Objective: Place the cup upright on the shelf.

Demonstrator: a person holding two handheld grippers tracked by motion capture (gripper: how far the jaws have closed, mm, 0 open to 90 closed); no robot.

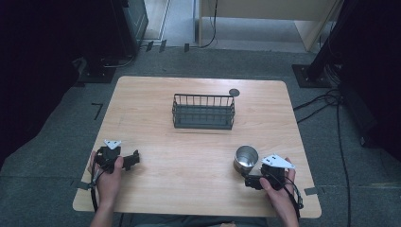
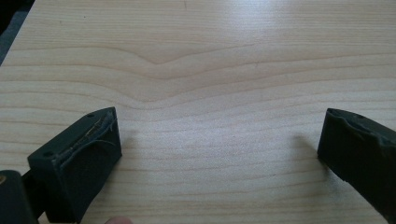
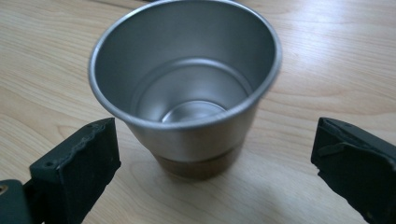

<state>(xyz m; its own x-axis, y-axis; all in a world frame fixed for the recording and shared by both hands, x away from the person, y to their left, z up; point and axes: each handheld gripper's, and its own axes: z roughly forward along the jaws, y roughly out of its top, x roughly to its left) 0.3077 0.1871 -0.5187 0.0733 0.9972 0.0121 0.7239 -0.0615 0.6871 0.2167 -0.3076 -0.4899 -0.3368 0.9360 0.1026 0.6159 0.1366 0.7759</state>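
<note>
Steel cup (image 1: pixel 246 159) upright on the tabletop (image 1: pixel 198 156), toward the near right corner, mouth up and empty inside; just beside the right claw (image 1: pixel 252 181), which points at it from the near side. In the right gripper view, cup (image 3: pixel 187 93) standing ahead of the two black jaws, partly between their tips; jaws spread wide, a gap on either side of the cup wall, pads off the metal, nothing gripped. Left claw (image 1: pixel 135 158) held low over the near left part of the tabletop, well apart from the cup; in the left gripper view, jaws likewise spread wide over bare wood grain (image 2: pixel 201 93), nothing between them. Dark wire basket (image 1: pixel 203 111) farther back near the middle of the tabletop, empty, well apart from both claws; small dark round disc (image 1: pixel 234 92) lying just beyond its right rear corner.
</note>
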